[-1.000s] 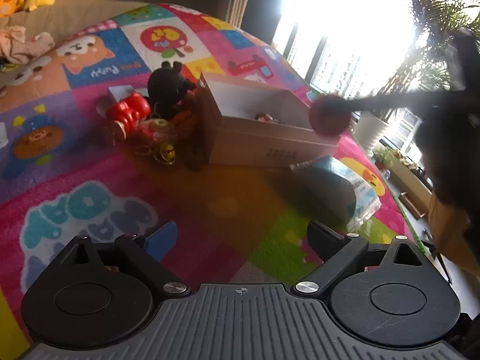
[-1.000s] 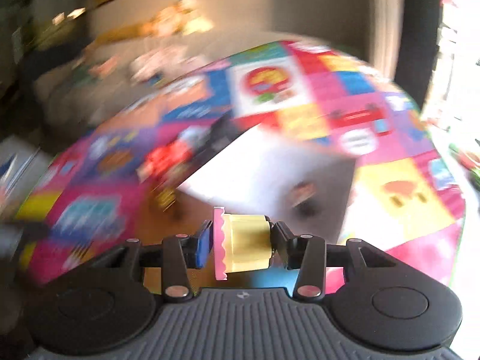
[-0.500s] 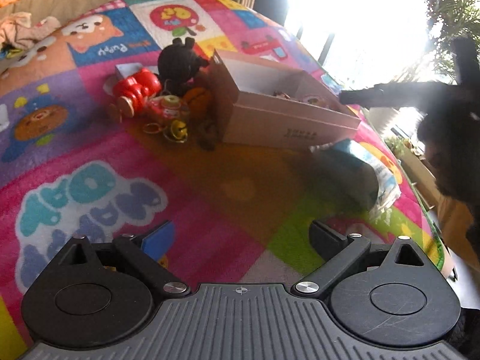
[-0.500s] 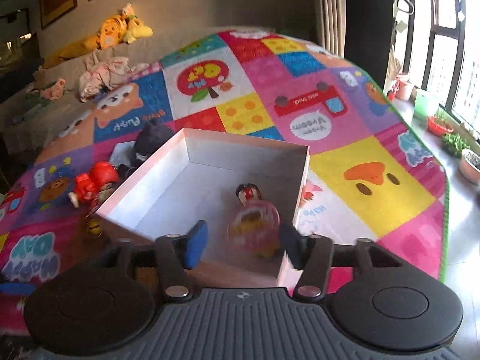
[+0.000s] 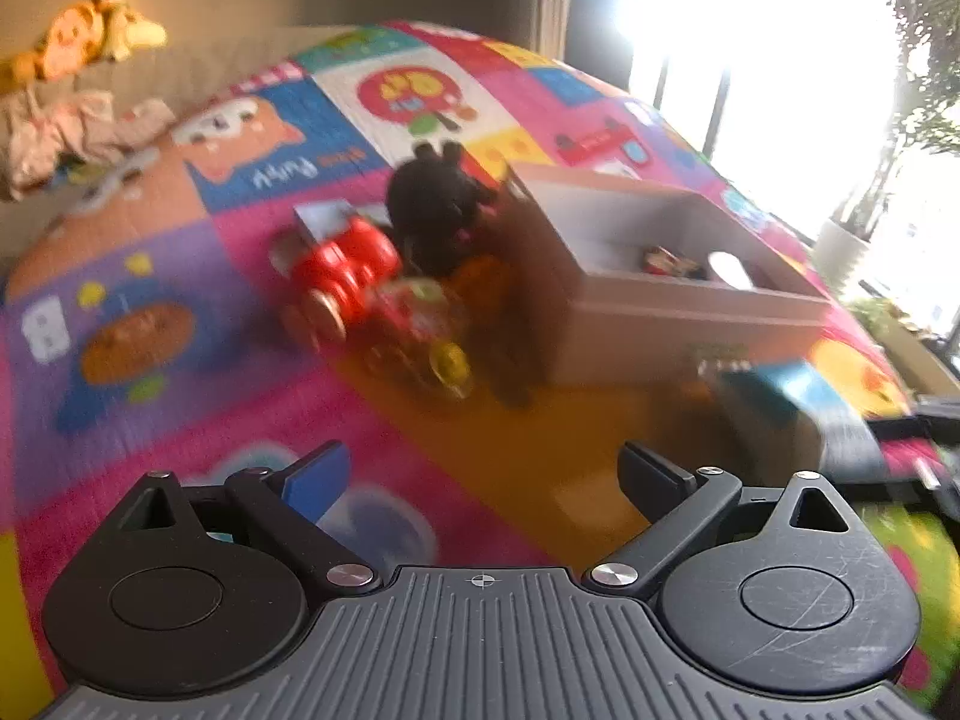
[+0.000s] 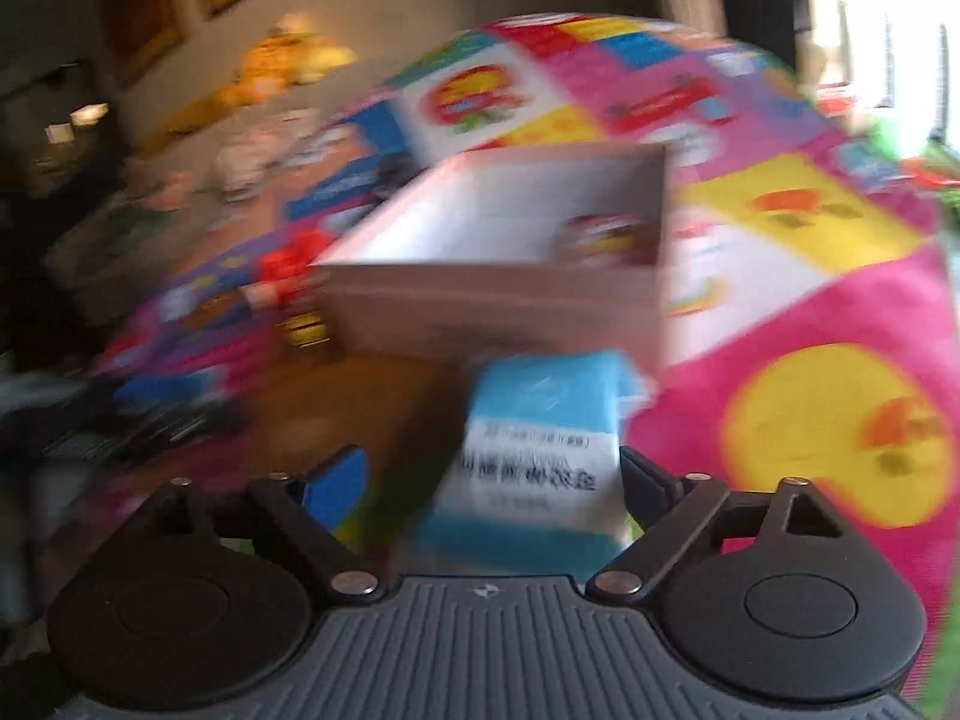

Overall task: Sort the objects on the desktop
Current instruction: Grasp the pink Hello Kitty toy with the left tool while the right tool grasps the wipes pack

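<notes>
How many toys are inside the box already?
2 that I can see: a small red figure and a pale round toy, both low inside the box. Its walls may hide more.

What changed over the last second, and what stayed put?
The right gripper let go of the yellow cupcake toy over the white box, then dropped toward the blue tissue pack; its jaws are opening, the pack between them, not gripped. The left gripper stayed open and empty; red toy and black plush unmoved.

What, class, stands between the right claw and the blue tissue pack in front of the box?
Nothing visible. The tissue pack lies directly ahead of the right claw, whose jaws are opening, with no other object between them. The box sits behind the pack.
</notes>
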A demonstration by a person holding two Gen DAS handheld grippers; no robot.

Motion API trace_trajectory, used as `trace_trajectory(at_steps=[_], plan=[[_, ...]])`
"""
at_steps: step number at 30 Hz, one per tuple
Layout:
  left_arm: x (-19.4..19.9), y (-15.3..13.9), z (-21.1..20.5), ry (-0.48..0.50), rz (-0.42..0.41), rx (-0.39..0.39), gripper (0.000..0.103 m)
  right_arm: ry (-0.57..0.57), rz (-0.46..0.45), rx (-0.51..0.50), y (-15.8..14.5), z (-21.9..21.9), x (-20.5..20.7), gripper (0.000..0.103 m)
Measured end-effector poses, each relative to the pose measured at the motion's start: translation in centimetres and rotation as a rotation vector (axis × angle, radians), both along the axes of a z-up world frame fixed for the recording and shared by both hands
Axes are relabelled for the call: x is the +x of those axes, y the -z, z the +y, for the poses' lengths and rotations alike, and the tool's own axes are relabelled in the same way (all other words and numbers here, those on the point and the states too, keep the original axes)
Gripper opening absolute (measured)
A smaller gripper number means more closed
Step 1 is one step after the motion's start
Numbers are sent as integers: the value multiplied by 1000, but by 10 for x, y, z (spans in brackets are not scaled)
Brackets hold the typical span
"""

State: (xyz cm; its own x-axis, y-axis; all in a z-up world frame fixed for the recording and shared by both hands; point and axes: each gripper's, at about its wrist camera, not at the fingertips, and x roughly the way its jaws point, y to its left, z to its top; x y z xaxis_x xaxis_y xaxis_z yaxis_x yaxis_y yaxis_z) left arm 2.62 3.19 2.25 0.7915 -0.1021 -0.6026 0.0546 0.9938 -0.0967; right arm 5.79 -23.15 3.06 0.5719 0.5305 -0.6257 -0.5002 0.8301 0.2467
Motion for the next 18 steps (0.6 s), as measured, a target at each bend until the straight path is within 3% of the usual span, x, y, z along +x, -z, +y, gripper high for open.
trace_trajectory(at_steps=[2, 4, 5, 6, 11, 16, 18], plan=[[12, 0, -1, -3, -20, 46, 98, -80, -22, 14, 1, 12, -8, 90], [24, 0, 0, -4, -17, 73, 84, -74, -85, 6, -2, 16, -12, 90], [32, 1, -1, -2, -4, 75, 72, -52, -100, 14, -3, 13, -11, 91], [40, 2, -1, -2, 4, 71, 68, -19, -109, 24, -4, 9, -9, 92], [75, 10, -5, -11, 3, 104, 66, 118, -125, 46, 2, -16, -2, 98], [100, 11, 6, -35, 12, 96, 64, 153, -72, 88, 16, -28, 6, 101], [107, 13, 11, -43, 20, 97, 68, 154, -64, 92, 18, -27, 9, 103]])
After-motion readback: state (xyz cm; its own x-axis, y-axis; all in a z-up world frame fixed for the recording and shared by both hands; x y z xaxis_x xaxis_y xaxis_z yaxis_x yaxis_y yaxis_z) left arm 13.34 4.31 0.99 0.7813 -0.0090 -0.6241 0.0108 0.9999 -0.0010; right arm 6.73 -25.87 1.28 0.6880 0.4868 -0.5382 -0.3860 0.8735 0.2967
